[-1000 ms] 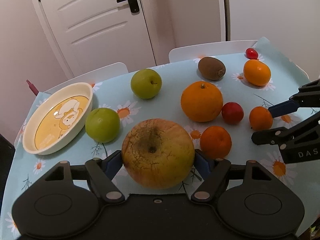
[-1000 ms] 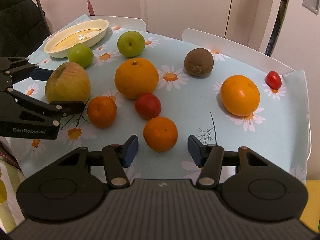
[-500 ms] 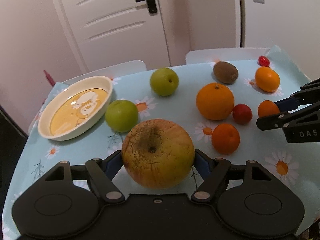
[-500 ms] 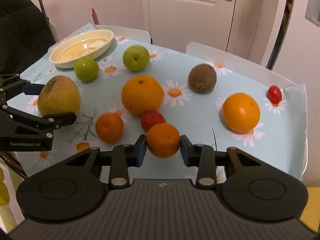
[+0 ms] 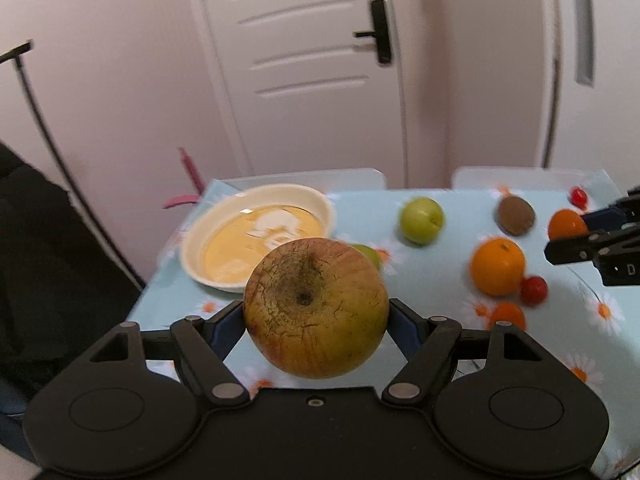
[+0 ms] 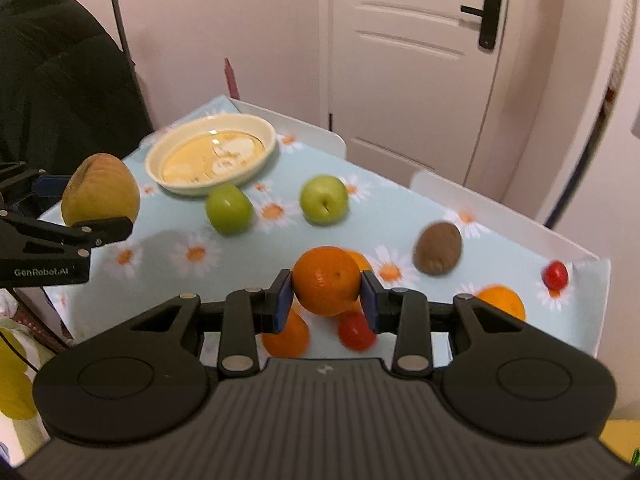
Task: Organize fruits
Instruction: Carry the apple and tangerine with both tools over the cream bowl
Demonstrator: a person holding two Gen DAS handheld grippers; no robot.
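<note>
My left gripper [image 5: 316,316] is shut on a large yellow-red apple [image 5: 316,308] and holds it in the air, near the cream bowl [image 5: 192,248]. The right wrist view shows that apple [image 6: 100,190] at far left, above the table's edge. My right gripper [image 6: 326,296] is shut on a small orange [image 6: 326,286], lifted off the daisy tablecloth [image 6: 400,220]. The bowl [image 6: 264,160] sits at the far left corner with no fruit in it.
On the cloth lie two green apples [image 6: 229,209] [image 6: 324,199], a kiwi [image 6: 437,247], a cherry tomato [image 6: 555,275], an orange [image 6: 502,300], a red fruit [image 6: 356,330] and another small orange [image 6: 286,336]. A dark coat [image 6: 60,80] hangs left; white chair backs [image 6: 500,208] stand behind.
My right gripper closed on the small orange and lifted it. My left gripper rose with the apple and swung left towards the bowl.
</note>
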